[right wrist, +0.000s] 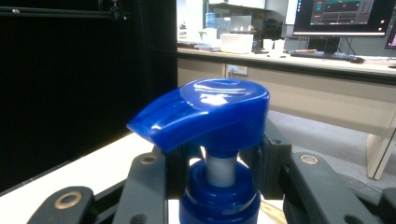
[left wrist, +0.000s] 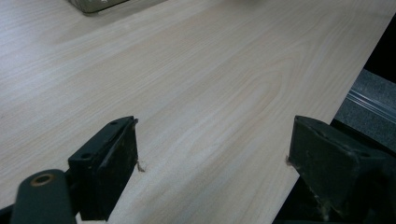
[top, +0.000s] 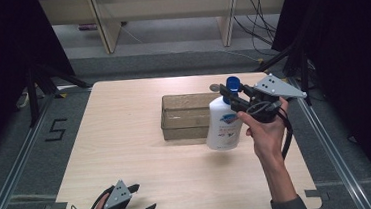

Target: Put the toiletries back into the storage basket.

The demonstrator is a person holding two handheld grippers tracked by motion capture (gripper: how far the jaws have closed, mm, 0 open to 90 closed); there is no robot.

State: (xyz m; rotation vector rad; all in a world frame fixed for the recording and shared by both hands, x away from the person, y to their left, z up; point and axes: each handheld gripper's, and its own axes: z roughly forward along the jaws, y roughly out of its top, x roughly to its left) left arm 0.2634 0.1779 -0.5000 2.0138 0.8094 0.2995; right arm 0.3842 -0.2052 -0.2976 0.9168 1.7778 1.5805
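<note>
A white pump bottle (top: 223, 124) with a blue pump head (top: 232, 84) hangs upright just above the table, at the right end of a clear plastic bin (top: 187, 115). My right gripper (top: 231, 101) is shut on the bottle's neck under the pump head. In the right gripper view the blue pump head (right wrist: 210, 112) stands close up, with the jaws of my right gripper (right wrist: 219, 172) pressed on either side of the neck. My left gripper (top: 141, 198) rests near the table's front left edge. It is open (left wrist: 212, 154), with only bare wood between its jaws.
The light wooden table (top: 126, 139) has bare room left of and in front of the bin. Black tripod legs (top: 46, 83) stand off the back corners. A taped "5" (top: 55, 130) marks the floor at the left. A corner of the bin (left wrist: 95, 4) lies far ahead of my left gripper.
</note>
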